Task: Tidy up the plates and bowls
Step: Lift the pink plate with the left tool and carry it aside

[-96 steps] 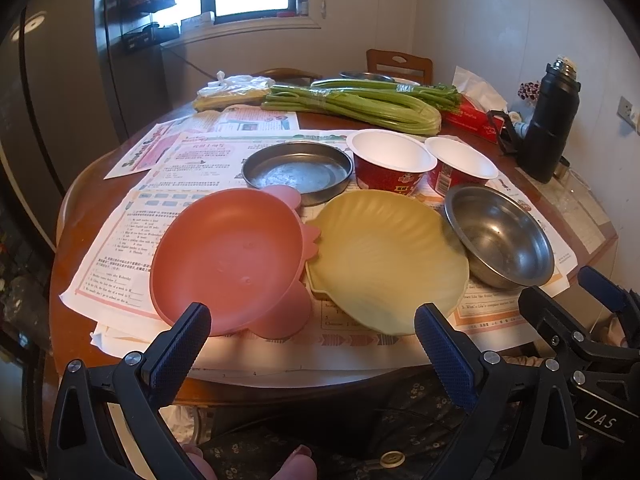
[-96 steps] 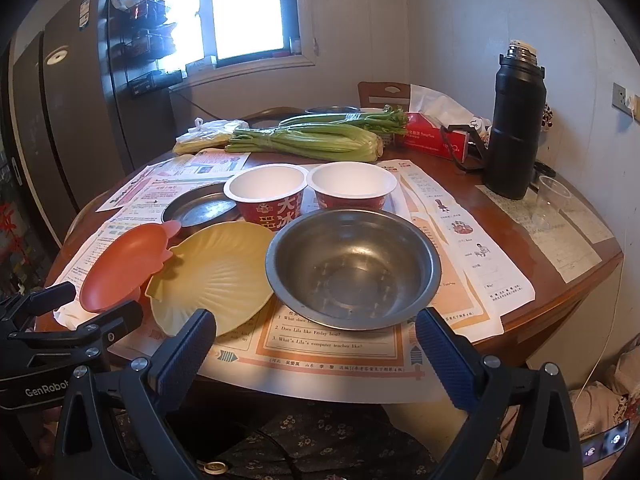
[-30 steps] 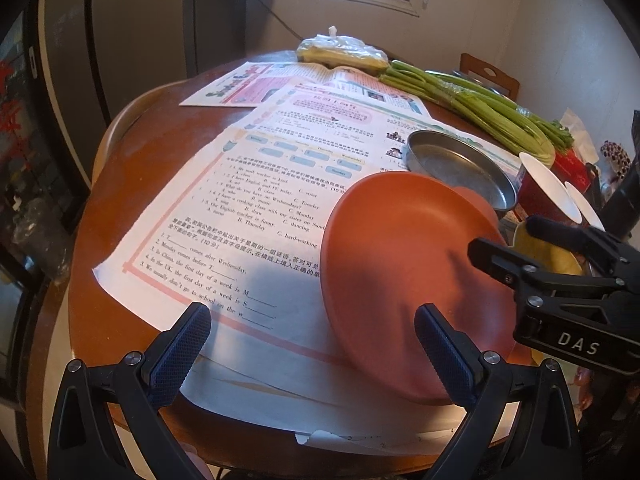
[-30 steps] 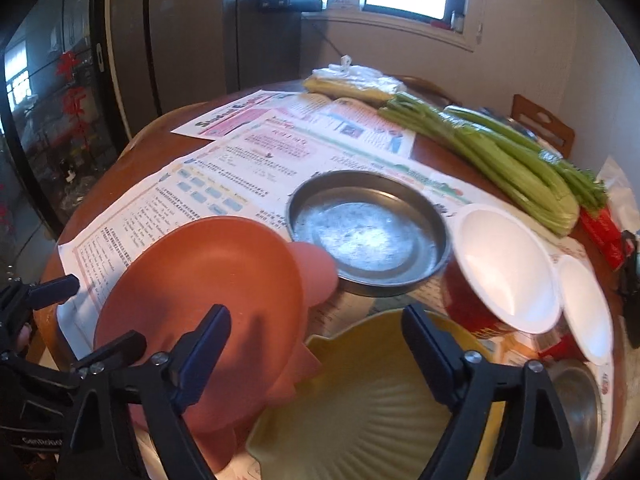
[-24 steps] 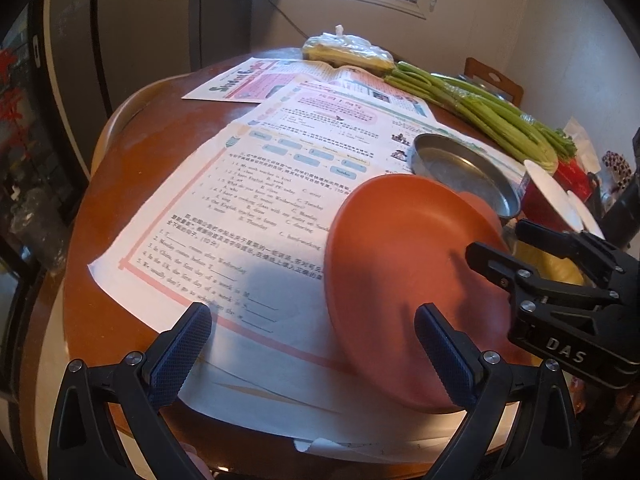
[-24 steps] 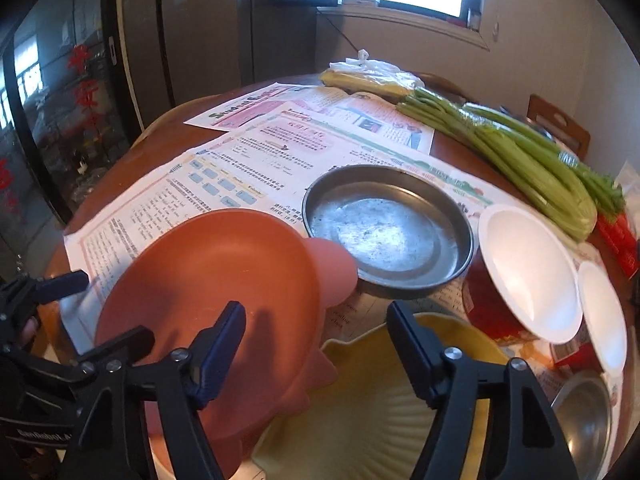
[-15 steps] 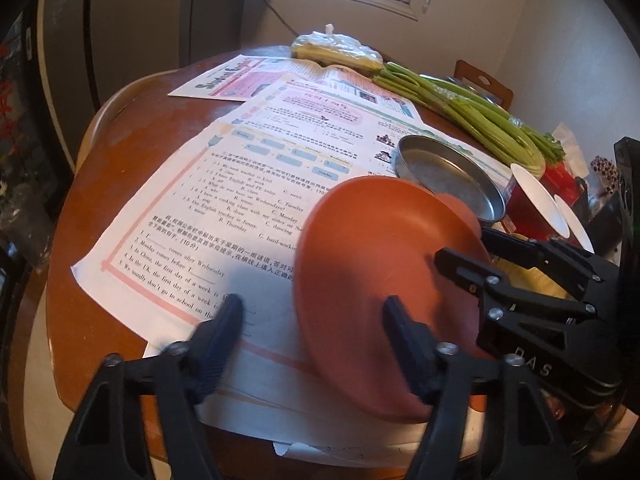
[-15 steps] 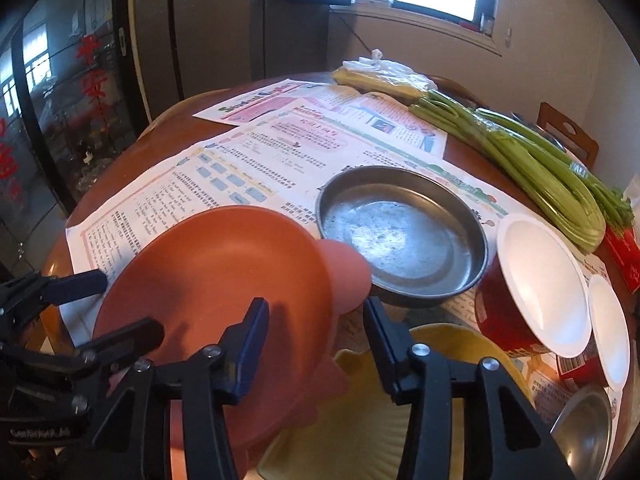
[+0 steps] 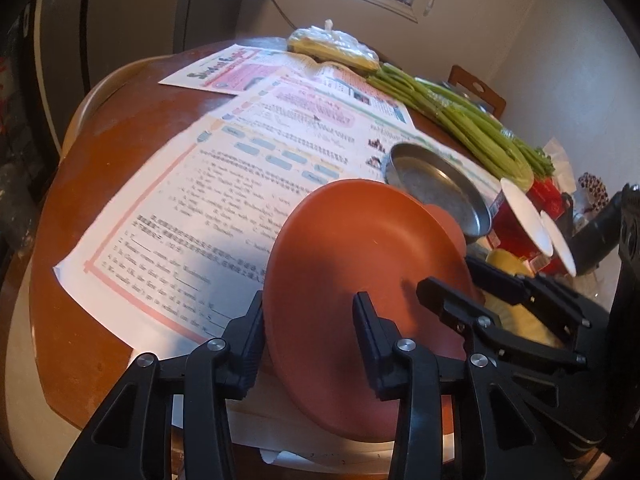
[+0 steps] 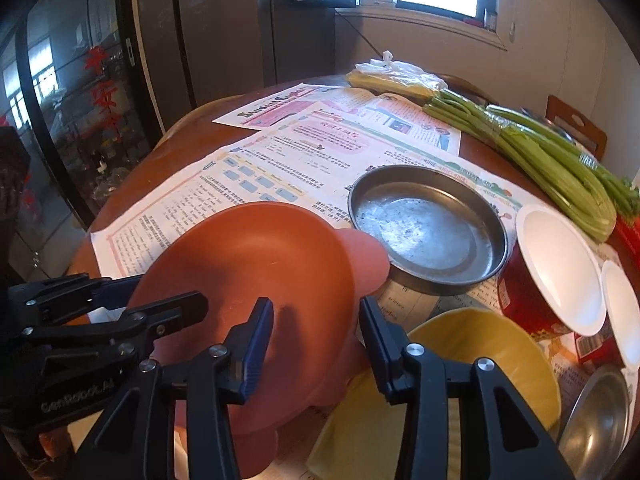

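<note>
An orange-red plate (image 9: 360,248) with pink lobes lies near the table's front edge; it also shows in the right wrist view (image 10: 256,272). My left gripper (image 9: 308,332) straddles its left rim, jaws partly closed, one finger outside and one over the plate. My right gripper (image 10: 316,332) straddles its right rim the same way. A yellow shell plate (image 10: 480,364) lies right of it. A flat steel pan (image 10: 428,224) sits behind, two white-lined red bowls (image 10: 556,268) further right, and a steel bowl (image 10: 600,420) at the far right.
Printed paper sheets (image 9: 224,184) cover the round wooden table (image 9: 104,152). Celery stalks (image 10: 540,152) and a plastic bag of food (image 10: 396,76) lie at the back. A chair back (image 10: 576,128) stands behind the table. Dark cabinets line the left wall.
Both grippers moved left to the orange-red plate and narrowed their jaws around its opposite rims. The plate now looks tilted up at its right side.
</note>
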The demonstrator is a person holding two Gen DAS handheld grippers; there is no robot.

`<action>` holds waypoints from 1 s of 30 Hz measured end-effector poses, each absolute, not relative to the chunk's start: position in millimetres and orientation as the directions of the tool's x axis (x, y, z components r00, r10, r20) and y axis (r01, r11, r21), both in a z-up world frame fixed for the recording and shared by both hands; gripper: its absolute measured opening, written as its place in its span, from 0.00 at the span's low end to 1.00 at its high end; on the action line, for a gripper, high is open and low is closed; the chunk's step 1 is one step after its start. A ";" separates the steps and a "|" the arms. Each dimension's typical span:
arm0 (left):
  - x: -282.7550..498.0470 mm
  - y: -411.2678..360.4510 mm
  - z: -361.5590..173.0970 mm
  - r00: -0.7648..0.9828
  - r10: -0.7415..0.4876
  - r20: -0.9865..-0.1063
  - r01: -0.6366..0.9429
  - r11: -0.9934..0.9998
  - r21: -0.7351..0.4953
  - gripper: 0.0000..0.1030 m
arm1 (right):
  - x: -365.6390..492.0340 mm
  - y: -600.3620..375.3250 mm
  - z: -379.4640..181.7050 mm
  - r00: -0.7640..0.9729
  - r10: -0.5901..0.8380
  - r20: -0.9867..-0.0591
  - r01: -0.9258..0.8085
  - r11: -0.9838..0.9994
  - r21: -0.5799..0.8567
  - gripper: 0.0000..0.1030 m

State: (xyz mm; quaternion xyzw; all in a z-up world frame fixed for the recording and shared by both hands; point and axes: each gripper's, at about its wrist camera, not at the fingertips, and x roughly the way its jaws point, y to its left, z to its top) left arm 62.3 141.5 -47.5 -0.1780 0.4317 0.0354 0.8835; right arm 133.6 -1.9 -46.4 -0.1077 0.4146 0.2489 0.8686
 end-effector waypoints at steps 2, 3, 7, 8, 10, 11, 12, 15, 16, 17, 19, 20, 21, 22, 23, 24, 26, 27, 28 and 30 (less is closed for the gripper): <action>61.2 145.1 -42.2 0.635 -0.085 -0.768 -0.217 0.934 -0.283 0.41 | 132.1 0.1 -42.7 0.533 0.349 -0.771 -0.524 0.851 0.022 0.44; 60.7 148.0 -38.3 0.644 -0.080 -0.761 -0.219 0.934 -0.284 0.41 | 132.3 1.8 -40.3 0.532 0.353 -0.770 -0.525 0.850 0.027 0.44; 60.8 160.1 -26.7 0.667 -0.067 -0.742 -0.228 0.930 -0.289 0.41 | 133.8 10.7 -29.8 0.527 0.371 -0.765 -0.532 0.846 0.044 0.44; 61.3 163.4 -24.4 0.673 -0.061 -0.737 -0.230 0.930 -0.287 0.41 | 134.3 13.4 -27.8 0.527 0.373 -0.764 -0.534 0.844 0.044 0.44; 64.4 170.2 -21.9 0.676 -0.054 -0.735 -0.236 0.929 -0.286 0.41 | 136.8 19.6 -22.7 0.529 0.381 -0.759 -0.539 0.841 0.046 0.44; 67.2 174.8 -21.2 0.678 -0.050 -0.734 -0.242 0.927 -0.286 0.41 | 137.2 22.3 -21.4 0.528 0.381 -0.759 -0.540 0.840 0.046 0.44; 68.9 178.5 -21.0 0.678 -0.046 -0.733 -0.245 0.927 -0.285 0.41 | 138.0 25.7 -20.2 0.526 0.382 -0.759 -0.541 0.839 0.047 0.44; 77.9 187.9 -23.0 0.673 -0.037 -0.738 -0.258 0.924 -0.281 0.41 | 139.9 34.1 -19.7 0.524 0.385 -0.760 -0.546 0.836 0.047 0.44; 82.7 189.9 -24.4 0.670 -0.035 -0.741 -0.260 0.925 -0.278 0.41 | 140.8 35.7 -20.4 0.523 0.383 -0.761 -0.543 0.838 0.048 0.44; 85.1 191.1 -25.2 0.668 -0.033 -0.743 -0.260 0.925 -0.276 0.41 | 141.8 36.6 -21.3 0.522 0.383 -0.762 -0.540 0.840 0.052 0.44; 90.2 193.0 -26.9 0.667 -0.031 -0.744 -0.260 0.926 -0.272 0.41 | 143.2 36.5 -23.2 0.518 0.386 -0.763 -0.533 0.844 0.065 0.44; 93.4 194.0 -28.0 0.665 -0.030 -0.746 -0.261 0.927 -0.269 0.41 | 143.8 36.5 -24.3 0.516 0.385 -0.765 -0.530 0.845 0.068 0.44; 97.2 194.9 -28.9 0.662 -0.029 -0.749 -0.261 0.927 -0.267 0.41 | 144.3 36.3 -25.3 0.514 0.386 -0.766 -0.528 0.846 0.072 0.44; 100.3 195.8 -29.3 0.661 -0.028 -0.750 -0.262 0.928 -0.266 0.41 | 145.2 36.3 -26.1 0.512 0.384 -0.768 -0.526 0.848 0.074 0.44; 102.7 196.6 -29.4 0.659 -0.027 -0.751 -0.262 0.928 -0.263 0.41 | 145.7 36.5 -26.7 0.511 0.383 -0.770 -0.524 0.848 0.075 0.44; 106.2 197.9 -29.3 0.657 -0.026 -0.754 -0.261 0.930 -0.260 0.41 | 146.7 36.7 -27.4 0.510 0.383 -0.771 -0.523 0.849 0.076 0.44; 111.8 201.8 -28.5 0.658 -0.020 -0.753 -0.264 0.930 -0.256 0.41 | 149.6 38.0 -28.9 0.503 0.385 -0.773 -0.523 0.848 0.082 0.44; 114.8 203.8 -28.5 0.657 -0.018 -0.753 -0.265 0.930 -0.254 0.41 | 151.6 39.0 -29.6 0.497 0.389 -0.776 -0.524 0.847 0.089 0.44; 118.8 206.0 -29.2 0.655 -0.014 -0.756 -0.267 0.931 -0.248 0.41 | 153.0 40.0 -30.4 0.493 0.391 -0.778 -0.523 0.847 0.094 0.44; 125.0 209.2 -31.4 0.648 -0.002 -0.762 -0.273 0.933 -0.235 0.41 | 155.0 43.2 -33.0 0.484 0.392 -0.782 -0.522 0.847 0.101 0.44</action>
